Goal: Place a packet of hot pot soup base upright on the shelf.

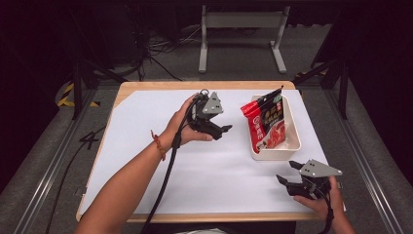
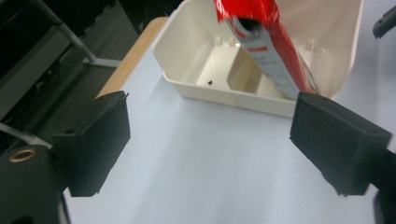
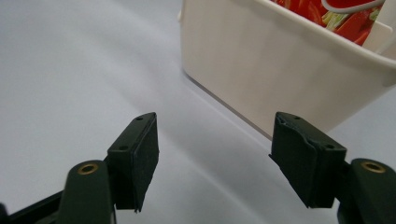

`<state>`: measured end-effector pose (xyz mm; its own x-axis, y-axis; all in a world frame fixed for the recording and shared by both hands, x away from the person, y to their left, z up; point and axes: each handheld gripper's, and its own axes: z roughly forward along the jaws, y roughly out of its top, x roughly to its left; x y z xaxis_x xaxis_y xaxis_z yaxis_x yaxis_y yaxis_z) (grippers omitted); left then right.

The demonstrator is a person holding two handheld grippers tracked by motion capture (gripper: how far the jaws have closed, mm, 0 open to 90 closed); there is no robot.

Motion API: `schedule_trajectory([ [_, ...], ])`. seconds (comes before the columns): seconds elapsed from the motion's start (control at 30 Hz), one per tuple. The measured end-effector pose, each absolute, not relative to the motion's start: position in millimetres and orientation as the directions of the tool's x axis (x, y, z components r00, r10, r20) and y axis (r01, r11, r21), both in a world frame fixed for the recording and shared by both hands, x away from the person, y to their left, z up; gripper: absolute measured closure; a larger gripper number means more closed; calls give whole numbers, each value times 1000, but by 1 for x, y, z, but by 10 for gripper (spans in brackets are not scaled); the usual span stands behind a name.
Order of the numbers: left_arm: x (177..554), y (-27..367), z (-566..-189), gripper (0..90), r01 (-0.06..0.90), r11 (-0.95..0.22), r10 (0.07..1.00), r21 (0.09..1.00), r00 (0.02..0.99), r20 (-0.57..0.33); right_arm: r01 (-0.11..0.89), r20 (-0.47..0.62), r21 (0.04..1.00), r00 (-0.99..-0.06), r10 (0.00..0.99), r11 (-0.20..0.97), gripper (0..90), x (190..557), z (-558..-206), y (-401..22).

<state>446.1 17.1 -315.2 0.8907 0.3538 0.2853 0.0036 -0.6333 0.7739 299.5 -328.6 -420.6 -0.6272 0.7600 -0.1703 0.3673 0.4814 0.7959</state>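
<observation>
Red packet stands in the cream bin

Red packet (image 1: 265,124) leans upright inside the cream bin (image 1: 293,139) at the table's (image 1: 146,87) right side. Just left of the bin, the left gripper (image 1: 225,129) hangs released, jaws wide with nothing between them. Near the front edge, the right gripper (image 1: 287,173) rests with its jaws apart, empty, facing the bin wall.

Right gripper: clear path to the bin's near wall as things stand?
Probably yes. The right gripper sits open just off the bin, with bare white sheet between its fingers and that wall. The packet stands inside, out of the way.
</observation>
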Motion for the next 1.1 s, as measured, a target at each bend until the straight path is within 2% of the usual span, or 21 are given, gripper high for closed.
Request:
schedule_trajectory([
  [0.13,443,31,-324,78,4,-646,344,764,894,287,365,-174,796,-626,760,483,320,299,-420,-328],
  [1.1,404,126,-367,76,56,-678,429,733,839,333,345,-216,789,-618,756,508,312,296,-417,-325],
])
